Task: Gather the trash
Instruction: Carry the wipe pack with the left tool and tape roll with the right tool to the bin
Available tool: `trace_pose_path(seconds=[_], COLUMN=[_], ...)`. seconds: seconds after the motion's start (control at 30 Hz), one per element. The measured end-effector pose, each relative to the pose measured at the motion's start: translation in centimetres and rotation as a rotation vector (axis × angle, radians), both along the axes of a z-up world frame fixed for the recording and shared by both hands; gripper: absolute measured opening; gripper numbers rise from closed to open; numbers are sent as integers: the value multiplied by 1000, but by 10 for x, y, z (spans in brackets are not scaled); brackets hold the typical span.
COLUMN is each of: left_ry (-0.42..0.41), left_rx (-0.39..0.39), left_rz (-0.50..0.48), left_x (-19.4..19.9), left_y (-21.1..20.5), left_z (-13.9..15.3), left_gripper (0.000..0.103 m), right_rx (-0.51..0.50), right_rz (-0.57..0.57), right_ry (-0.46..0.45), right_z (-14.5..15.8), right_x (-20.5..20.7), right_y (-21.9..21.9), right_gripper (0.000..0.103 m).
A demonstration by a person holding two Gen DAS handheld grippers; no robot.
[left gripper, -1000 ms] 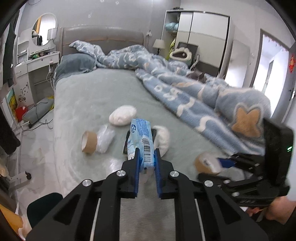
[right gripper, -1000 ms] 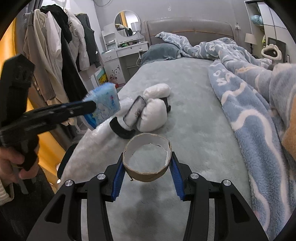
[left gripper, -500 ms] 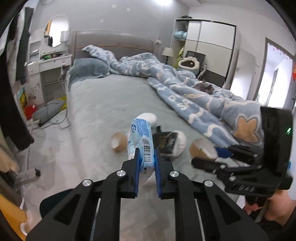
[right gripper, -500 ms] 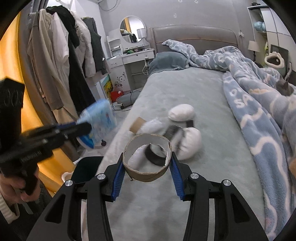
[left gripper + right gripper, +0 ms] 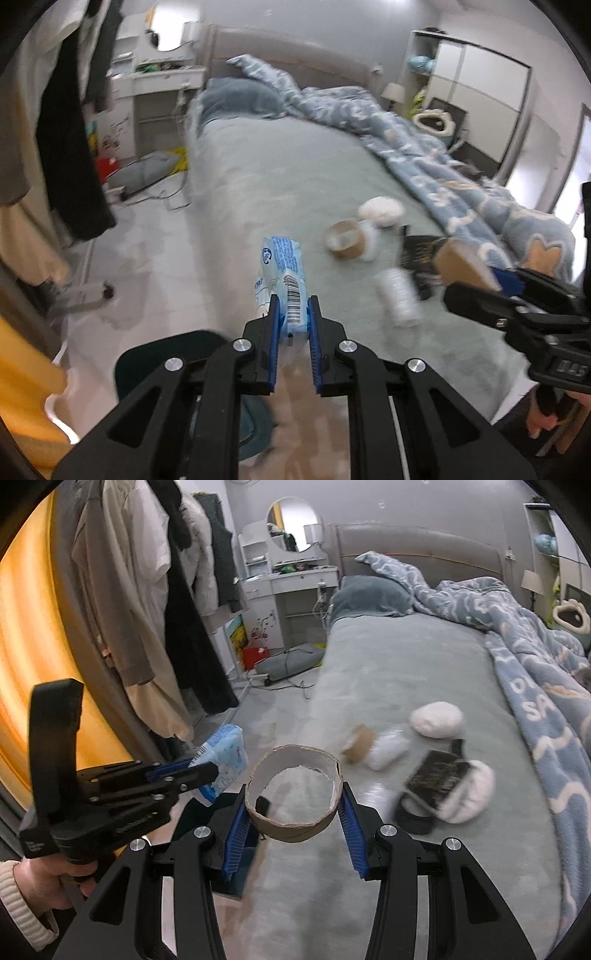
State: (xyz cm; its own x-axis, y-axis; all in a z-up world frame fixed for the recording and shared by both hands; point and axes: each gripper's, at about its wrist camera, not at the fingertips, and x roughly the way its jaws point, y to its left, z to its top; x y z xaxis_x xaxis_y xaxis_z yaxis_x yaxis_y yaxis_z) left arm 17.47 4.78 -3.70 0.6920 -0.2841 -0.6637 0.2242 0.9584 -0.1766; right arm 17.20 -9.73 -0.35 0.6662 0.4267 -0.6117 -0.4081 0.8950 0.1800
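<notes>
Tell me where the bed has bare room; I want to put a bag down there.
The grey-green bedsheet lies bare from the dark blue-grey pillow down to the white crumpled wad, bordered rightward by the blue patterned duvet. Crowded: near the foot, around the brown cardboard tape ring and black packet.

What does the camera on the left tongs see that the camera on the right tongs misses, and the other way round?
Only the left view shows the white wardrobe and the barcode on the blue tissue pack that the left tongs grip. Only the right view shows the person's left hand in a cream cuff, the orange curtain, and the open hollow of the cardboard tape roll clamped in the right tongs. Both show the grey bed, the blue duvet, the dark bin below, and trash still lying on the bed.
</notes>
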Motion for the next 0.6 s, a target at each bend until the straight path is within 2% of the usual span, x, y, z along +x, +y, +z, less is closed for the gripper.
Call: trace_pose_path(seconds=[0.17,0.43,0.6], left_ry=[83,234,319], left_rx=[-21,14,-14], left_rz=[41,117,128], left_x=[5,3,2], left_y=[39,94,113], left_z=[-28,-78,-101], left_gripper=[16,15,15], right_rx=[-18,-14,-34], right_rz=[50,112,137], right_ry=[14,60,95], right_z=[-3,-13,-24], right_x=[5,12,19], right_y=[36,89,119], right_gripper=[47,47,47])
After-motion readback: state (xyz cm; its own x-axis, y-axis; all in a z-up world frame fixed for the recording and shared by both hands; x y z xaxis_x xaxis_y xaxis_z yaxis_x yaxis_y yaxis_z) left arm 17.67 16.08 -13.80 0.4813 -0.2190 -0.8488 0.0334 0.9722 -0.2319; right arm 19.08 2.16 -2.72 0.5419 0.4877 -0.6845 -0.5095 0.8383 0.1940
